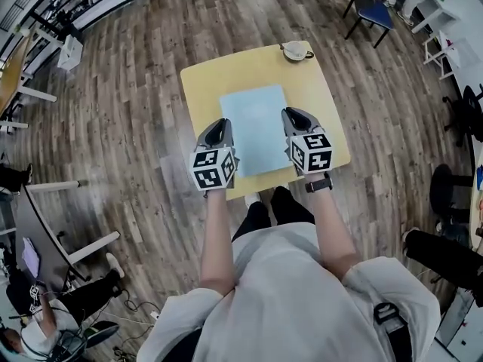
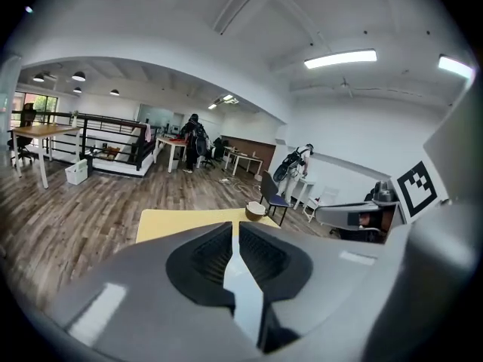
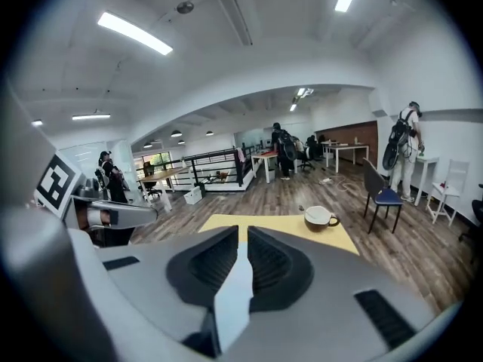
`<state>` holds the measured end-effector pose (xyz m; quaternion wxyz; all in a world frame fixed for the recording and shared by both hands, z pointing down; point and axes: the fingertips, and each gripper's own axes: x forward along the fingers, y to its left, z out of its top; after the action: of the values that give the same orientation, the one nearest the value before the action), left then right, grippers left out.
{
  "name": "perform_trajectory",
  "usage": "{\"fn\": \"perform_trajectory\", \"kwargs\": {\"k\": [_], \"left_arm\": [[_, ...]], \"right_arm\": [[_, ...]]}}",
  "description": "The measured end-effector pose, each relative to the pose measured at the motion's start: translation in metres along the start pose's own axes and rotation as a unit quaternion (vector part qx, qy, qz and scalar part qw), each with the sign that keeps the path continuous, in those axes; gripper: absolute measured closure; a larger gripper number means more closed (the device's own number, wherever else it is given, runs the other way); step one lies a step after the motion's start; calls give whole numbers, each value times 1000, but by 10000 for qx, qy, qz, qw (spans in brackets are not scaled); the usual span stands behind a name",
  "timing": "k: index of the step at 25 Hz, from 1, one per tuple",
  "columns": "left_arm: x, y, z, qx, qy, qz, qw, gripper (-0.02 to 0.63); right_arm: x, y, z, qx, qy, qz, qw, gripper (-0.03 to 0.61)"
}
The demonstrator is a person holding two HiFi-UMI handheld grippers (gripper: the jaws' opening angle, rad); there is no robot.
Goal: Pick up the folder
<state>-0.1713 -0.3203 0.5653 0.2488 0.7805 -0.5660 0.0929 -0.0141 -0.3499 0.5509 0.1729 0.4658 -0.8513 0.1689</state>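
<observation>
A light blue folder [image 1: 255, 129] lies flat in the middle of a small yellow table [image 1: 204, 81]. My left gripper [image 1: 221, 124] hovers over the folder's left edge and my right gripper [image 1: 291, 114] over its right edge, both pointing away from me and slightly down. In the left gripper view the jaws [image 2: 235, 228] stand shut with nothing held; a strip of blue folder [image 2: 247, 296] shows below them. The right gripper [image 3: 243, 232] is likewise shut and empty, with folder [image 3: 232, 300] showing beneath. Whether either gripper touches the folder cannot be told.
A white cup on a saucer [image 1: 296, 50] stands at the table's far edge, also the cup [image 3: 320, 217] ahead of the right gripper. A blue chair [image 1: 371, 6] stands beyond the table. Other desks and people stand around on the wooden floor.
</observation>
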Motion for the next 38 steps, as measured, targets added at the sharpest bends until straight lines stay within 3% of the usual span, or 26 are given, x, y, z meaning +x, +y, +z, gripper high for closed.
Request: {"fn": "perform_trajectory", "kwargs": {"k": [6,7,9,15,20,29,33,38], "left_arm": [[26,24,-34,-540,315,157,9979,537],[30,28,-40,-570,405,202,9973,520],[35,34,-52,-640,580,273,9959,495],[49,46,-87,-830,1039,280,9907,416],[60,56,-117,-1024,1394,229,9847,352],[81,46,-173,-1789,1805,-34,9672,267],[88,42,-187,-2073,1782,-110,9619,253],[96,49,-197,-2356,1608,220,9582,253]], "right_arm": [[28,-22,-35,246,391,56,9989,558],[33,-24,-42,309,480,80,9983,536],[42,-27,-56,397,685,146,9968,423],[62,-35,-96,615,1168,283,9908,343],[75,-43,-127,834,1484,338,9848,316],[85,-66,-176,1424,1676,37,9755,268],[91,-65,-195,2025,1702,140,9643,267],[94,-64,-208,2421,1907,207,9511,268]]}}
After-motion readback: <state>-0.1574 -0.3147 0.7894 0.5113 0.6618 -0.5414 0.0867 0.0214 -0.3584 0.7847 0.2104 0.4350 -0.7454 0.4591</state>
